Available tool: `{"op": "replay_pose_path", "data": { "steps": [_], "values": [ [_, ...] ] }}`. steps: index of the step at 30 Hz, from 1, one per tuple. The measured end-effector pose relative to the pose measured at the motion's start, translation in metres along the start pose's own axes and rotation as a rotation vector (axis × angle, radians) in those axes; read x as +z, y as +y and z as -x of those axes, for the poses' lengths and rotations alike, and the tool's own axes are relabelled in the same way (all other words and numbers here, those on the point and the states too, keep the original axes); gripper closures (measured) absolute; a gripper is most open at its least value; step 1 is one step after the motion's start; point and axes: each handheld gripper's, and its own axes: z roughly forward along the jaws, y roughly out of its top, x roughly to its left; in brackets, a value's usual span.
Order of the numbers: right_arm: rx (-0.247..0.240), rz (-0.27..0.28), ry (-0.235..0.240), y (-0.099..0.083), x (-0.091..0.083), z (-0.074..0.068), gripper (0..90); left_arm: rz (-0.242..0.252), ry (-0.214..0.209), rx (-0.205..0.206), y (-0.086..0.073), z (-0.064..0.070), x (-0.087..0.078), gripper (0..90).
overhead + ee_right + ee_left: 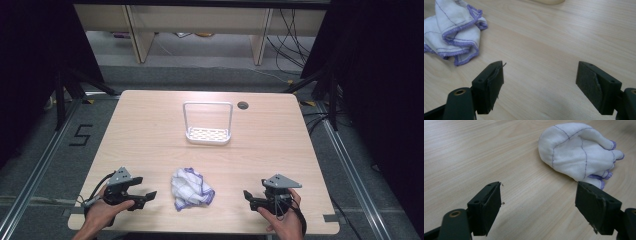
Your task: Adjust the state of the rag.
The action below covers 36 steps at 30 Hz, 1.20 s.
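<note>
A crumpled white cloth with purple edging [191, 188] lies near the front middle of the wooden table [150, 130]. My left gripper [144, 198] rests low at the front left, open and empty, with the cloth [577, 151] ahead and to the right of its jaws. My right gripper [248, 198] sits at the front right, also open and empty; the cloth [452, 37] lies ahead and to the left of its jaws. A white rack with a tall wire handle [208, 126] stands at the table's middle, behind the cloth.
A round cable hole [243, 105] marks the table's far edge right of the rack. Dark stands and cables crowd the floor on both sides of the table. Bare wood stretches between each gripper and the cloth.
</note>
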Motion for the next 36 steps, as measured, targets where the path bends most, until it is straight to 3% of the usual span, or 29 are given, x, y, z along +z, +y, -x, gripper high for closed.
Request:
{"op": "replay_pose_path", "data": {
  "steps": [1, 9, 19, 21, 28, 31, 32, 36],
  "values": [
    [-0.016, 0.001, -0.024, 0.001, -0.001, 0.000, 23.3, -0.001, 0.002, 0.001, 0.000, 0.000, 0.000, 20.3],
    [-0.025, 0.009, -0.011, 0.002, -0.001, -0.001, 23.7, -0.003, 0.006, 0.004, 0.000, 0.000, 0.000, 20.0],
    [-0.052, 0.020, 0.032, 0.014, 0.005, -0.009, 31.4, 0.000, 0.019, -0.005, 0.000, -0.002, 0.000, 19.6],
    [-0.065, 0.012, 0.033, 0.018, 0.006, -0.012, 32.8, -0.022, 0.026, 0.011, 0.000, -0.004, -0.002, 19.6],
    [-0.097, -0.005, 0.104, 0.031, 0.019, -0.031, 36.3, -0.007, 0.040, -0.009, 0.001, -0.003, -0.001, 19.3],
    [-0.083, -0.020, 0.109, 0.034, 0.022, -0.039, 36.5, -0.004, 0.040, -0.012, 0.000, -0.003, 0.000, 18.9],
    [-0.114, -0.014, 0.115, 0.037, 0.025, -0.040, 36.7, -0.004, 0.041, -0.012, 0.000, -0.003, -0.001, 18.9],
    [-0.144, -0.019, 0.152, 0.048, 0.040, -0.054, 37.9, 0.001, 0.041, -0.014, 0.001, -0.003, 0.000, 18.8]
  ]
}}
